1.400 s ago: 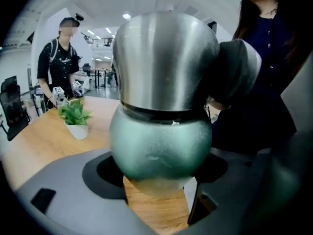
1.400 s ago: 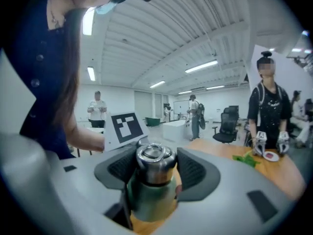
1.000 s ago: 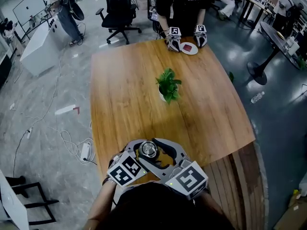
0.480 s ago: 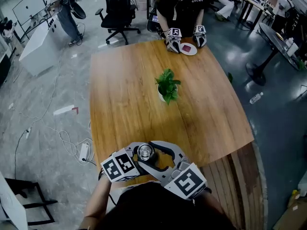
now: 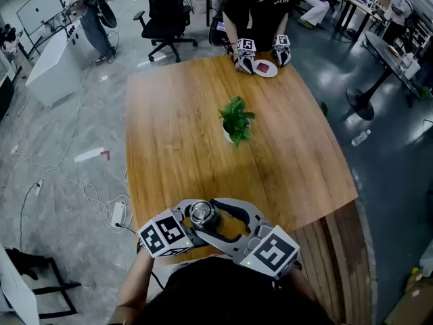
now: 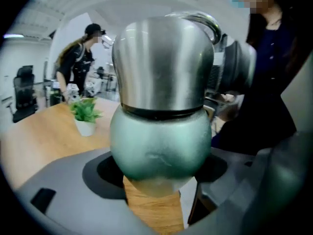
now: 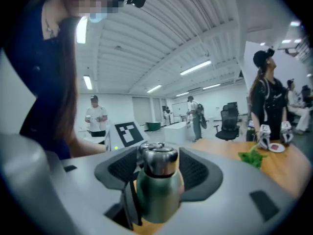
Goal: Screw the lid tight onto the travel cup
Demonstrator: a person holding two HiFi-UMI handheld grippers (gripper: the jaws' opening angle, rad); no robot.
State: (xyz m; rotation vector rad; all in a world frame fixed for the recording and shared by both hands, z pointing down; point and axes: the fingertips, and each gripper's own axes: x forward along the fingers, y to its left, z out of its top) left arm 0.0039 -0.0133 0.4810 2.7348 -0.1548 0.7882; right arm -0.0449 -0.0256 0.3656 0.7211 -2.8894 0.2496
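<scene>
1. The left gripper (image 6: 159, 169) is clamped on the green body of the travel cup (image 5: 203, 214), at the near edge of the table (image 5: 189, 114).
2. The right gripper (image 7: 157, 174) grips the cup's steel lid (image 7: 159, 159).

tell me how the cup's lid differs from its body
The lid is shiny bare steel; the cup body is matte pale green. The lid is a dome with nearly straight sides, while the cup body bulges out like a ball. The lid sits on top, the cup body underneath, a dark seam between them. Both are round and in line.
</scene>
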